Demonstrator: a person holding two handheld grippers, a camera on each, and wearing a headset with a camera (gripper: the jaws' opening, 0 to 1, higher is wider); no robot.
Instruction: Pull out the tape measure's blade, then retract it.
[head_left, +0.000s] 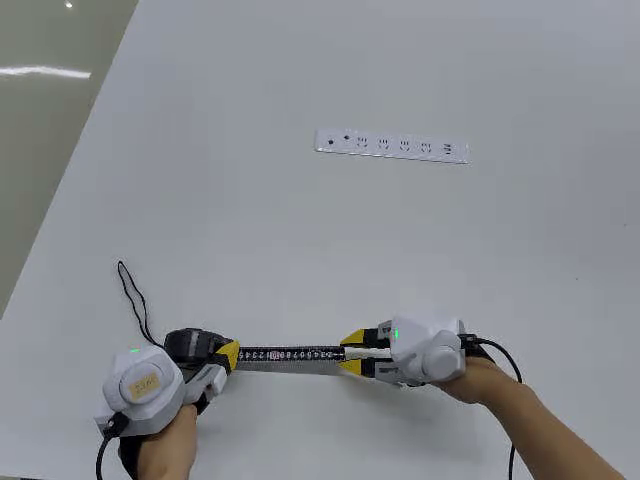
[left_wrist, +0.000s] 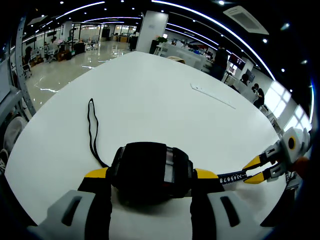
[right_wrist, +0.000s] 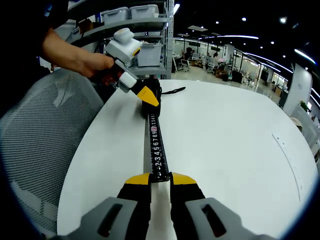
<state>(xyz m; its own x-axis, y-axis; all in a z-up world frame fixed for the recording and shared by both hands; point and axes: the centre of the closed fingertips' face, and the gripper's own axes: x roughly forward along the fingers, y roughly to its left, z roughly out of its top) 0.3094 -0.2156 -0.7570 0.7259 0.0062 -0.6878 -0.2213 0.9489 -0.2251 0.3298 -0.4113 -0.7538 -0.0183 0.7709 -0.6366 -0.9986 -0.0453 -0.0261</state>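
A broad, plain white worktop (head_left: 300, 230) with a smooth matte surface stretches away from the viewer, its left edge slanting off into the distance. Toward the far right lies a long, flat white power strip (head_left: 391, 145), set crosswise with its row of sockets facing up, well apart from everything else. Near the front edge sits a black plastic tape measure case (head_left: 192, 343). A thin black cord loop (head_left: 134, 295) trails from it across the surface toward the far left. The numbered blade (head_left: 290, 354) runs from the case to the right, low along the worktop. Whether it touches the surface cannot be told.
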